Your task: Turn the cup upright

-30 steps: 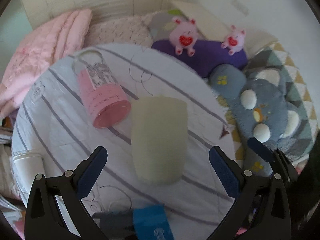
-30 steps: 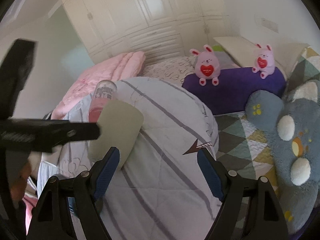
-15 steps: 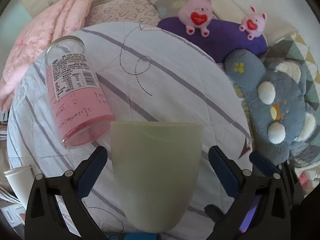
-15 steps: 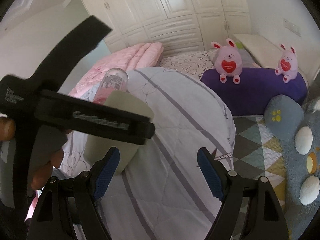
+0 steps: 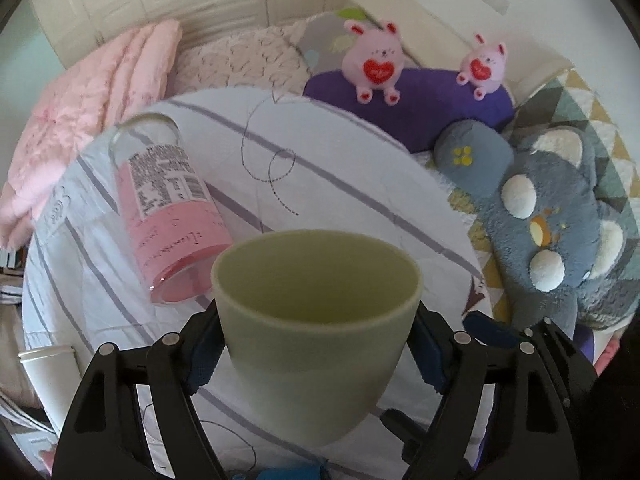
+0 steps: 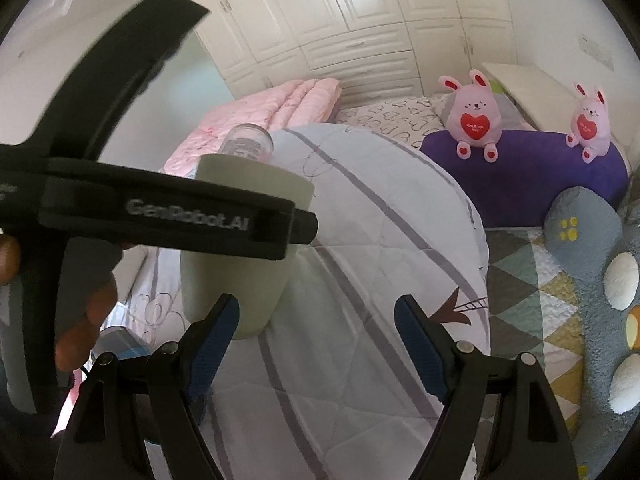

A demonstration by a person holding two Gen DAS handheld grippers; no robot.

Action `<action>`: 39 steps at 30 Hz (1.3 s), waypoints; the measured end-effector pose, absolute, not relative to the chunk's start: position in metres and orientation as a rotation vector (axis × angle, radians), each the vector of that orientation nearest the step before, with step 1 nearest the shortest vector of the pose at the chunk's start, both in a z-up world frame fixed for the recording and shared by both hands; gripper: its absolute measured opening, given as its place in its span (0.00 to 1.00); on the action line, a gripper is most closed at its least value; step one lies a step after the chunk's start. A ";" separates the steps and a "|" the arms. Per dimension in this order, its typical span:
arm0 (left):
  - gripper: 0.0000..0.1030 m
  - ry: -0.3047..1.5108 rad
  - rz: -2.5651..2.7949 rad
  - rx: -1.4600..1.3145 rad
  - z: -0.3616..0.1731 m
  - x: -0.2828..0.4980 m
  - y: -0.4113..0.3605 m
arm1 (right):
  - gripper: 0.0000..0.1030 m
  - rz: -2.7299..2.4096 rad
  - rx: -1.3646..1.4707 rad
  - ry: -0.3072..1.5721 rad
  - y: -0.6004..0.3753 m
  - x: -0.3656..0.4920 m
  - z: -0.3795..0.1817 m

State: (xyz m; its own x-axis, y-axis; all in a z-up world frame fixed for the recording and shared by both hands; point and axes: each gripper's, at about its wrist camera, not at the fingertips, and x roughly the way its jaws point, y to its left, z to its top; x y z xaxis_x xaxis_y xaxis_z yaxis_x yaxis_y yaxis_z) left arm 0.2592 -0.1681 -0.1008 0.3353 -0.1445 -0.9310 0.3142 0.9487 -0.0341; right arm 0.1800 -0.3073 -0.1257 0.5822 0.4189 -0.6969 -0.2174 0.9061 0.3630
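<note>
A pale green cup [image 5: 316,332] stands mouth-up between the blue pads of my left gripper [image 5: 316,354], which is shut on its sides. In the right wrist view the same cup [image 6: 244,264] shows at left, upright on the striped round cushion [image 6: 360,240], with the left gripper's black finger [image 6: 180,216] across it. My right gripper [image 6: 316,340] is open and empty, to the right of the cup. A pink-labelled glass tumbler [image 5: 168,208] lies on its side just left of the cup.
The striped cushion [image 5: 328,168] sits on a bed. Two pink plush rabbits [image 5: 374,60] sit on a purple pillow [image 5: 432,108] at the back. A grey plush toy [image 5: 552,220] lies at right, a pink quilt [image 5: 80,120] at left, a white paper cup [image 5: 44,376] lower left.
My left gripper closed on the green cup and turned it from lying on its side to mouth-up. The right gripper stayed open, hardly moving.
</note>
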 end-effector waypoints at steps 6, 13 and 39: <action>0.78 1.088 -0.338 0.138 -0.081 0.246 -0.160 | 0.79 0.369 0.267 0.867 -0.307 0.180 -0.126; 0.78 1.083 -0.327 0.175 -0.094 0.234 -0.156 | 0.79 0.358 0.243 0.897 -0.299 0.180 -0.134; 0.78 1.084 -0.334 0.174 -0.094 0.230 -0.157 | 0.79 0.327 0.277 0.919 -0.301 0.184 -0.135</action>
